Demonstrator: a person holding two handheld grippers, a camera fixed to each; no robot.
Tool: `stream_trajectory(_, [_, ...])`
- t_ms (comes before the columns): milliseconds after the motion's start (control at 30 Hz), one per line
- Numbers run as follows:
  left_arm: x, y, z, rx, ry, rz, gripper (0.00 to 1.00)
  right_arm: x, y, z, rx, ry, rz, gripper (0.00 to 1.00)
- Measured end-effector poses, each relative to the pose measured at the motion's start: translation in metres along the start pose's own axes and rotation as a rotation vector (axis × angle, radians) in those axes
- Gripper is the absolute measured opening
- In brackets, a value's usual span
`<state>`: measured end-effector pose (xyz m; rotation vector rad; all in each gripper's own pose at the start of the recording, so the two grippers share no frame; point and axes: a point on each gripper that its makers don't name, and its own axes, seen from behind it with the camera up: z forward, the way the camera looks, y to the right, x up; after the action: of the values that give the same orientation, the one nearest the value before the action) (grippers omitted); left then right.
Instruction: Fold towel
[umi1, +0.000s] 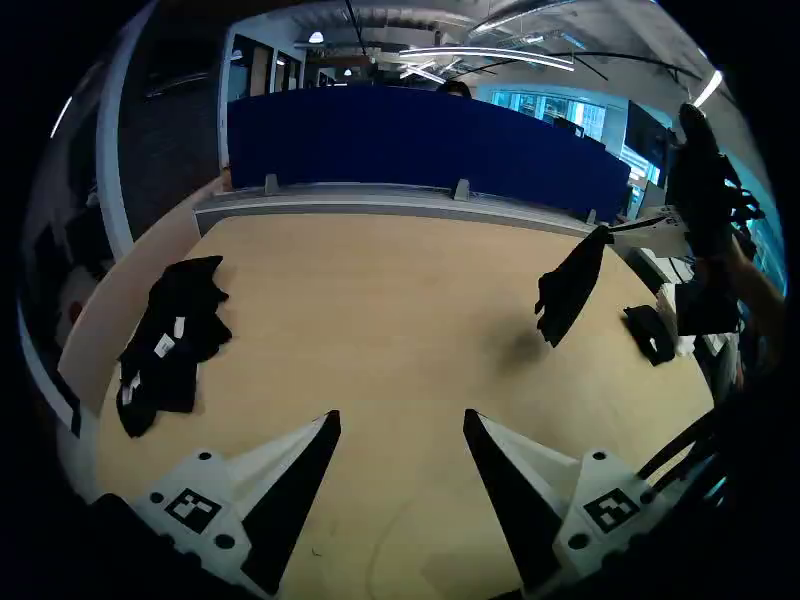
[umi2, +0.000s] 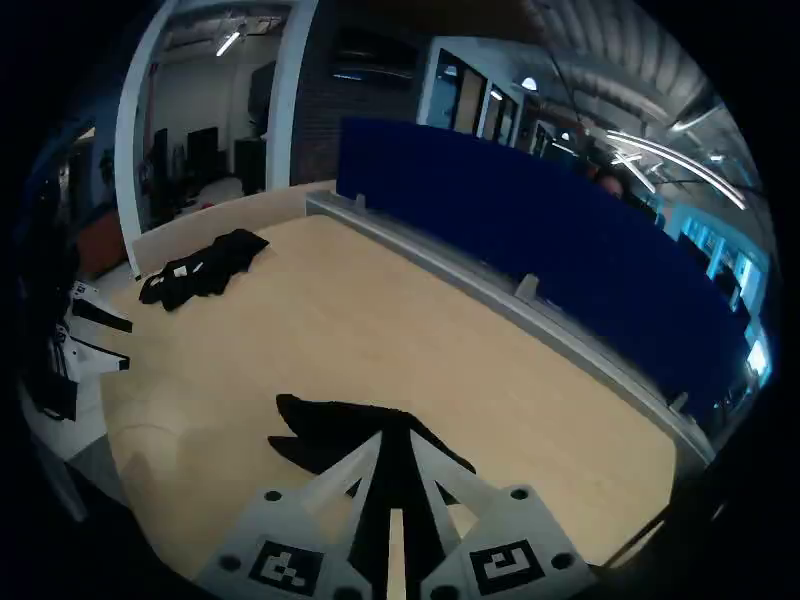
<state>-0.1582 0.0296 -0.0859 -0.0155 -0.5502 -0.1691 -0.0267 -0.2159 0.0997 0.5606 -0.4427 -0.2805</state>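
black towel hangs pinched in the right gripper.

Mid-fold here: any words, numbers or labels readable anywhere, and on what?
No text can be read.
The white tags on the black cloth pile: too small to read.
The square markers on the left gripper and right gripper: patterns, no words.
The black towel in the right gripper: no print visible.
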Motion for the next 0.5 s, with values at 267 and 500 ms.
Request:
stream_trajectory(267, [0.004,0.01,0.007,-0.004,-0.006,0.015,0.91,-0.019,0.05,-0.018,-0.039,-0.012,0.026,0.04])
stream_trajectory(500, [0.009,0.019,0.012,0.003,-0.013,0.011,0.91,-0.039,0.101,-0.038,-0.075,-0.024,0.037,0.04])
